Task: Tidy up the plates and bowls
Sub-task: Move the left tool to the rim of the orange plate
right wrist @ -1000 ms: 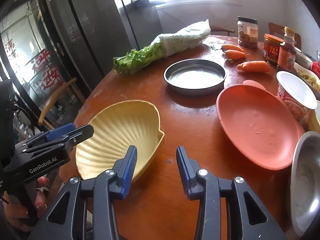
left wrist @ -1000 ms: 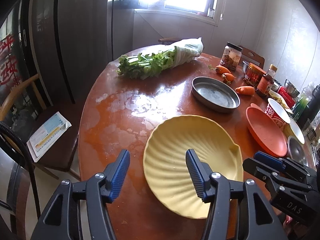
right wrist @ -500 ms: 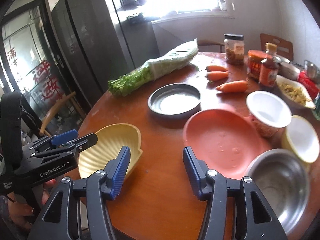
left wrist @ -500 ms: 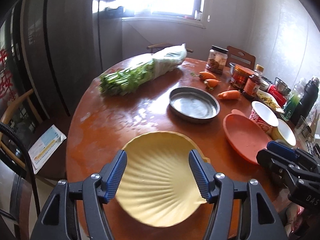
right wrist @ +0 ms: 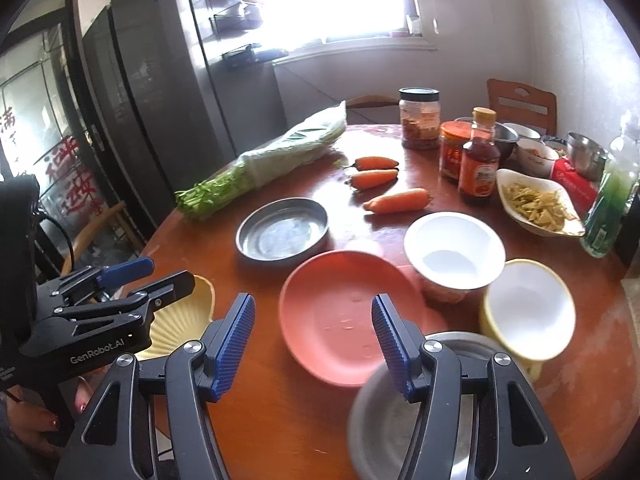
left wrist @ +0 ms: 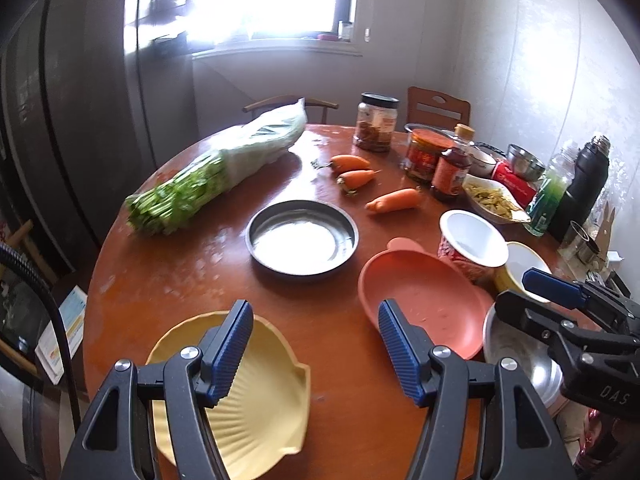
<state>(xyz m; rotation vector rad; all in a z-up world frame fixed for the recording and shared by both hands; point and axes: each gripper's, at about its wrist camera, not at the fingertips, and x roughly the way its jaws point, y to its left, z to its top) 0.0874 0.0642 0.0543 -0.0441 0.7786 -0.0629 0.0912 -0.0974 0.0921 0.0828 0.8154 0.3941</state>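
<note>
The left gripper has its blue ribbed fingers standing apart with nothing between them but the desk; against the view a second ago they are slightly wider, and the yellow shell-shaped plate, which then filled the space between and ahead of them, now sits low under the left finger, at the near edge of the desk. The right gripper has just been opening, its fingers going from fairly close to well apart, and nothing lies between them; it hangs above the salmon-pink plate and the blurred steel bowl just beside it. Both views now take in far more of the desk than a second ago, so both hands look to have drawn back and lifted away from the shell plate, which lies flat and free of either gripper. Farther out sit the round steel pan, the white-lined paper cup and the yellow bowl, touching or nearly so, then three carrots, bagged greens and jars. My reading is that the shell plate is placed and released, and the next piece to gather, probably the pink plate or the steel bowl, is not yet gripped.
</note>
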